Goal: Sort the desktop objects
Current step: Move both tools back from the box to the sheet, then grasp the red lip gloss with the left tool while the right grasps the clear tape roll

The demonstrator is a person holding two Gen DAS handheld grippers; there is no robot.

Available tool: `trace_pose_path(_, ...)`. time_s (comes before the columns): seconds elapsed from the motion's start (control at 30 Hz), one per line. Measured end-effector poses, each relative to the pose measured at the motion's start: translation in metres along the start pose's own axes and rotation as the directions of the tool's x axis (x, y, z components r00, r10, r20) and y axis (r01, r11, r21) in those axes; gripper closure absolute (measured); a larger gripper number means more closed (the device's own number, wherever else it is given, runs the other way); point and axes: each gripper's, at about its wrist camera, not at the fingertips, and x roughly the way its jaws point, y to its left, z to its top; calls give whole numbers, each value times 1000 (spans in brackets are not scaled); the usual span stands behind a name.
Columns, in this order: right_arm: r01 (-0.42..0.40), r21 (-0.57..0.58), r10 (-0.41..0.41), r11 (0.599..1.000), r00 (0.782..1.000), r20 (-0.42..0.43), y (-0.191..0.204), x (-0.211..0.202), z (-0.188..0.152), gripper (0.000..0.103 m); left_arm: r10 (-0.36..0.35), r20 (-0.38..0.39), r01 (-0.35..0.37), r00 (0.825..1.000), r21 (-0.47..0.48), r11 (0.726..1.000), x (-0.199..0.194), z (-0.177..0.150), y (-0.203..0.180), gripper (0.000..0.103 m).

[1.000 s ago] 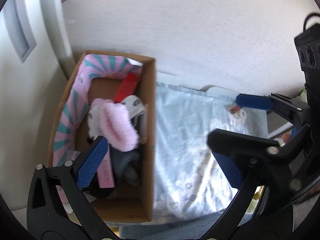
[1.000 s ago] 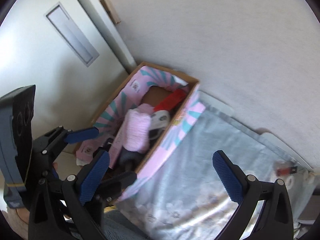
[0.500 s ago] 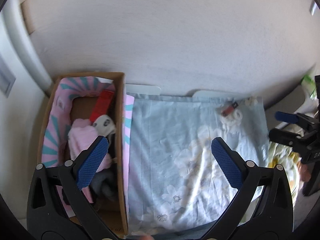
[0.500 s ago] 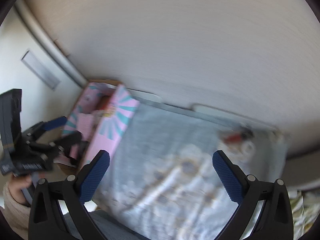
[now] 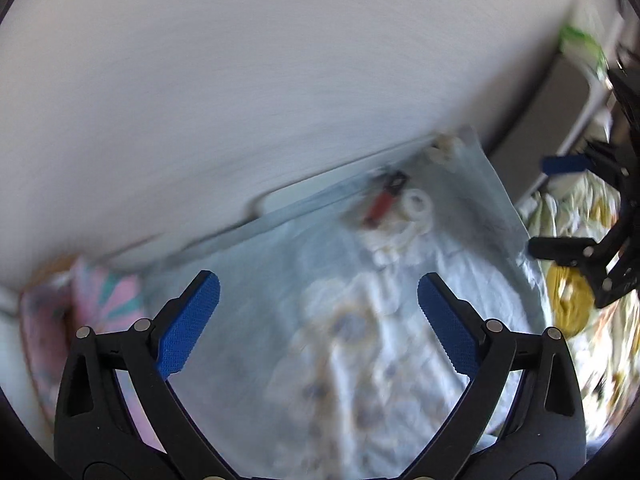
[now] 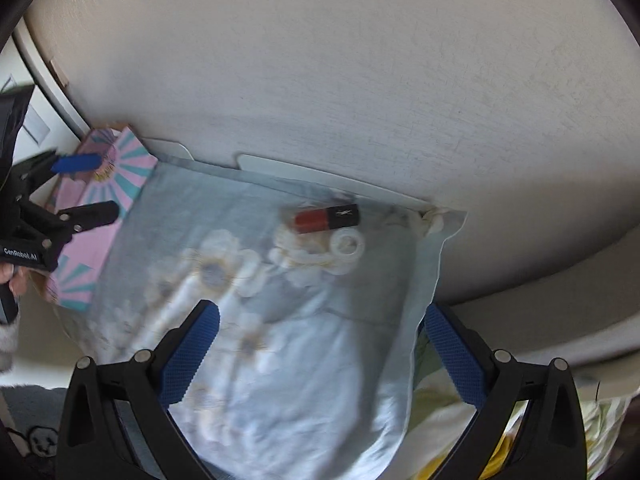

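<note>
Leftmost, the pink-and-teal striped cardboard box (image 6: 105, 216) sits at the left edge of the pale blue floral cloth (image 6: 280, 320), against the white wall (image 6: 320, 60). Just in front of the box in the right wrist view, the left gripper (image 6: 86, 186) is held by a hand (image 6: 14, 280) whose fingers show at the frame edge; its blue-padded fingers point rightward over the box rim, spread apart and empty. Its own camera confirms this: the left gripper (image 5: 318, 314) hangs above the middle of the cloth with jaws released and nothing between the pads, though that view is blurred. Farther right, a small red-and-black cylindrical tube (image 6: 326, 219) lies flat on the cloth near the wall, with a white ring-shaped object (image 6: 347, 245) touching or just beside its near side; which cannot be told. The right gripper (image 6: 320, 354) points toward these two items from well short of them, jaws wide and empty. In the left wrist view the right gripper (image 5: 560, 204) appears at the right edge above a yellow-patterned fabric (image 5: 576, 292).
</note>
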Motion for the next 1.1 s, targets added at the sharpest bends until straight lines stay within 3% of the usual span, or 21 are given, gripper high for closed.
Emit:
trace_pose_path(0.07,-26,-41,25,999,1000,-7,-6,20,2,1,0,1,0,1000,77,997,32,11,-18,9)
trace_pose_path(0.2,-37,-154,27,987,998,-64,-12,68,11,15,14,-53,-6,998,146,989,94,30,-33,29)
trace_pose_path(0.27,-41,-187,21,981,994,-107,-19,92,15,24,5,-73,6,997,154,988,117,37,-39,29)
trace_pose_path(0.33,-52,-193,28,980,992,-125,-25,108,20,27,-1,-72,13,997,170,985,129,39,-43,29)
trace_pose_path(0.53,-98,-202,71,974,988,-135,-30,126,29,28,-3,-70,15,998,174,985,144,47,-47,32)
trace_pose_path(0.87,-138,-243,105,960,984,-144,-36,144,29,51,-40,-65,51,997,160,986,148,43,-40,36)
trace_pose_path(1.0,-135,-255,110,958,988,-110,-42,132,27,52,-31,-59,41,998,176,983,140,39,-41,36)
trace_pose_path(1.1,-208,-245,197,947,978,-69,-55,107,28,52,-51,-50,59,997,172,983,132,39,-38,36)
